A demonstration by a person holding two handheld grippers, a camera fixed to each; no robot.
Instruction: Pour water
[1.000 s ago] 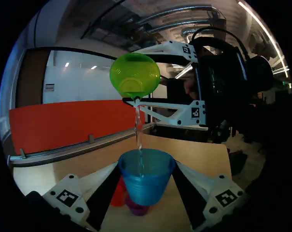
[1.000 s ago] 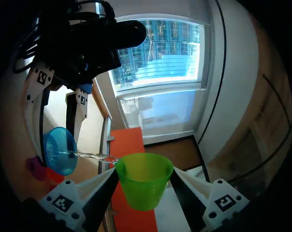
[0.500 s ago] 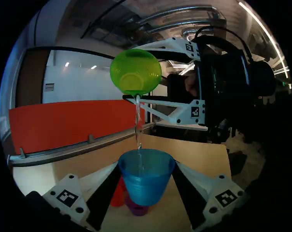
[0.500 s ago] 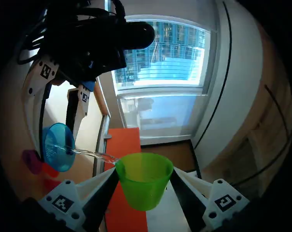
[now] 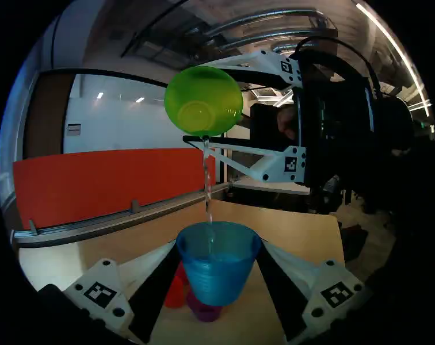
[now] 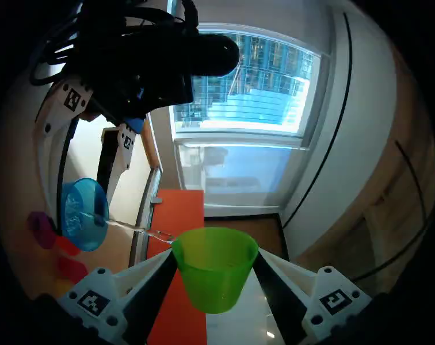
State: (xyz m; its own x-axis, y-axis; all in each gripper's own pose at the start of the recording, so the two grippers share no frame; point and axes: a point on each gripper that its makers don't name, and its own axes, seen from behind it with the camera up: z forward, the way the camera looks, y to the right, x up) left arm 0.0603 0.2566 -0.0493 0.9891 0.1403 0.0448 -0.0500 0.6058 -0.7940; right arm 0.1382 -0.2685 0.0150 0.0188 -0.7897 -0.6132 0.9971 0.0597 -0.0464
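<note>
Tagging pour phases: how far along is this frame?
Done: the left gripper holds the blue cup upright, the right gripper has the green cup tipped above it, and some water already sits in the blue cup. In hand: a thin stream falls from the green rim into the blue cup. Left: drain the last of it, which looks like little, then right the green cup.

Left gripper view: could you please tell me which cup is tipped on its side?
The green cup: it is tipped sideways, water streaming from its rim into the upright blue cup.
</note>
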